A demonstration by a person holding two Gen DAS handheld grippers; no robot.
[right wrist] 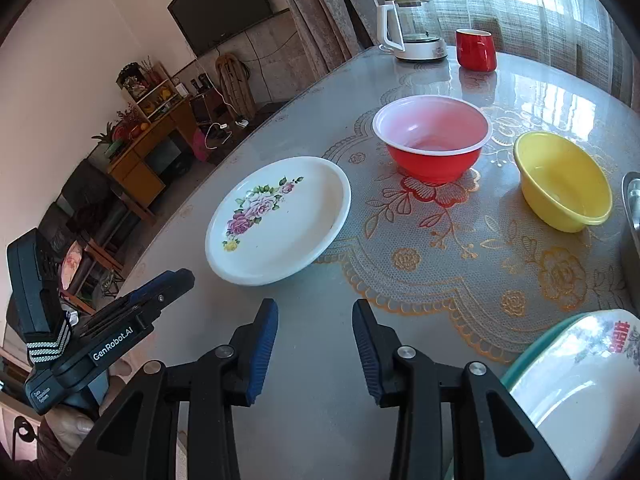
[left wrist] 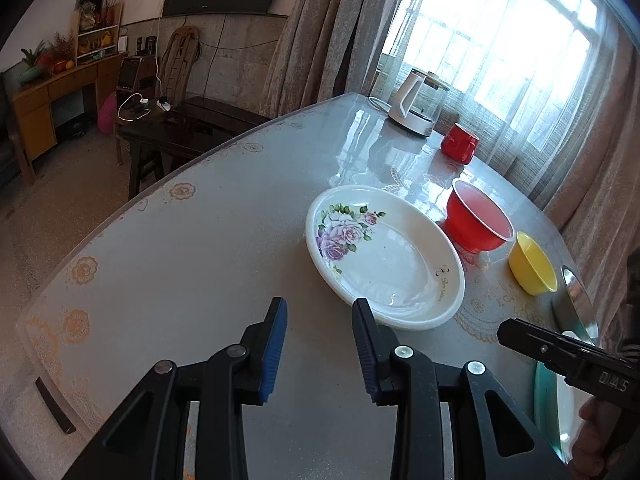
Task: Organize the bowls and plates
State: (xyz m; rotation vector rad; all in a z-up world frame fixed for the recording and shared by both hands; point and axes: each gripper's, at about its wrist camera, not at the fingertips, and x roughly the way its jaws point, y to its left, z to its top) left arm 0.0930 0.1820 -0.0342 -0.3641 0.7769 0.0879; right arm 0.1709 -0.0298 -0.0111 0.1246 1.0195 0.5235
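A white plate with a rose print [left wrist: 384, 256] [right wrist: 280, 220] lies on the table just ahead of both grippers. Beyond it stand a red bowl [left wrist: 478, 220] [right wrist: 432, 140] and a smaller yellow bowl [left wrist: 532, 264] [right wrist: 564, 180], both empty. A white plate with red lettering [right wrist: 580, 360] rests on a teal plate [right wrist: 532, 352] at the near right. My left gripper [left wrist: 320, 304] [right wrist: 180, 278] hovers open before the rose plate's near rim, holding nothing. My right gripper [right wrist: 316, 306] [left wrist: 508, 328] is open too, with bare table between its fingers.
A glass kettle on a white base [left wrist: 416, 100] [right wrist: 416, 28] and a red mug [left wrist: 460, 144] [right wrist: 476, 48] stand at the far end by the curtained window. A shiny metal dish [left wrist: 576, 300] [right wrist: 632, 200] sits at the right edge. The table's left edge [left wrist: 168, 184] drops to the floor.
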